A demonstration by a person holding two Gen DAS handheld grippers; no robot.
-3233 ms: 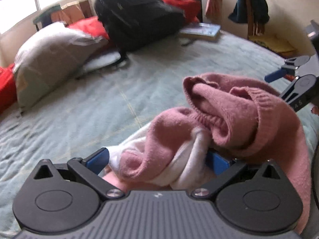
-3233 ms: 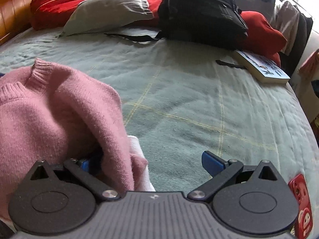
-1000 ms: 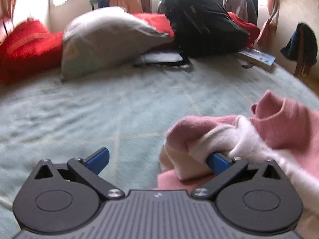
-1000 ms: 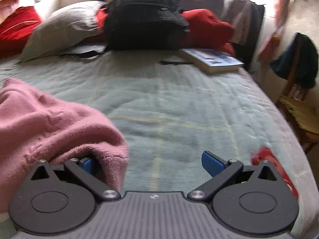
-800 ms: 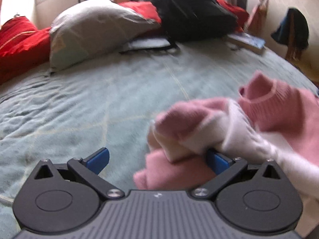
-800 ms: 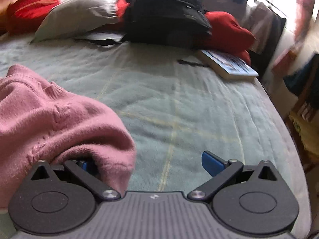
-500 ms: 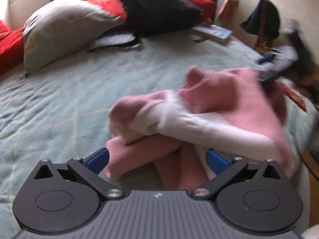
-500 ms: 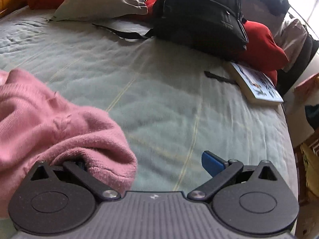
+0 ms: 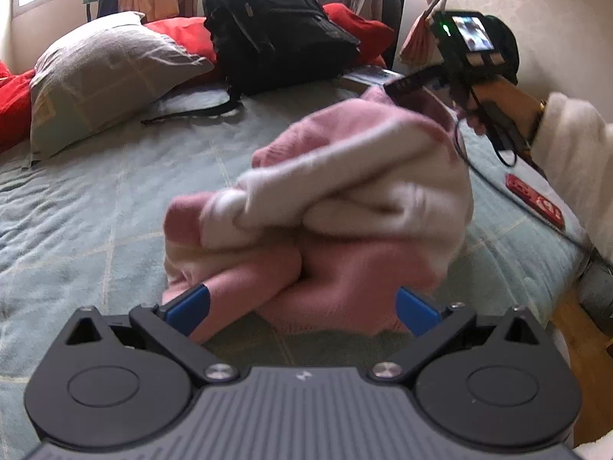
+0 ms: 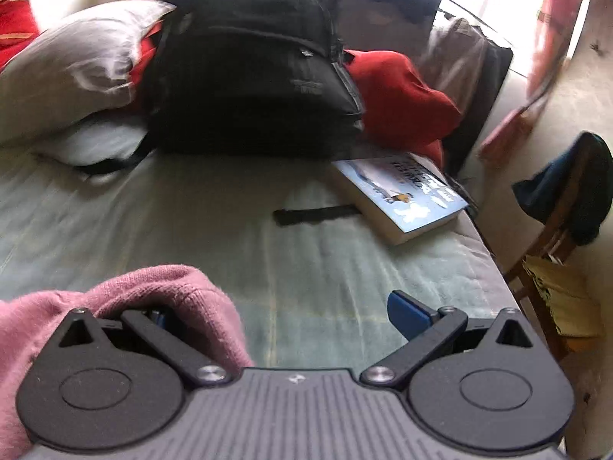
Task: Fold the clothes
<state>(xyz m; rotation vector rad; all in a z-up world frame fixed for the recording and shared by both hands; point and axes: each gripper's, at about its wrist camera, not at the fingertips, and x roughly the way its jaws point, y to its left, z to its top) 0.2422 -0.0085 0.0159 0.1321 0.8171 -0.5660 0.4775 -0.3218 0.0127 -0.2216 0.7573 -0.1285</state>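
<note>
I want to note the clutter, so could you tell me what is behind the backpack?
Behind the backpack a red cushion and grey clothing show at its right, and a pillow at its left. Whatever lies directly behind it is covered.

Left gripper [image 9: 302, 306] low over the bed [image 9: 95, 199], blue fingers spread wide, nothing pinched, right gripper [image 10: 276, 316] also spread wide above the bed, a hand [image 9: 498, 103] in a white sleeve [image 9: 574, 153] holding it
</note>
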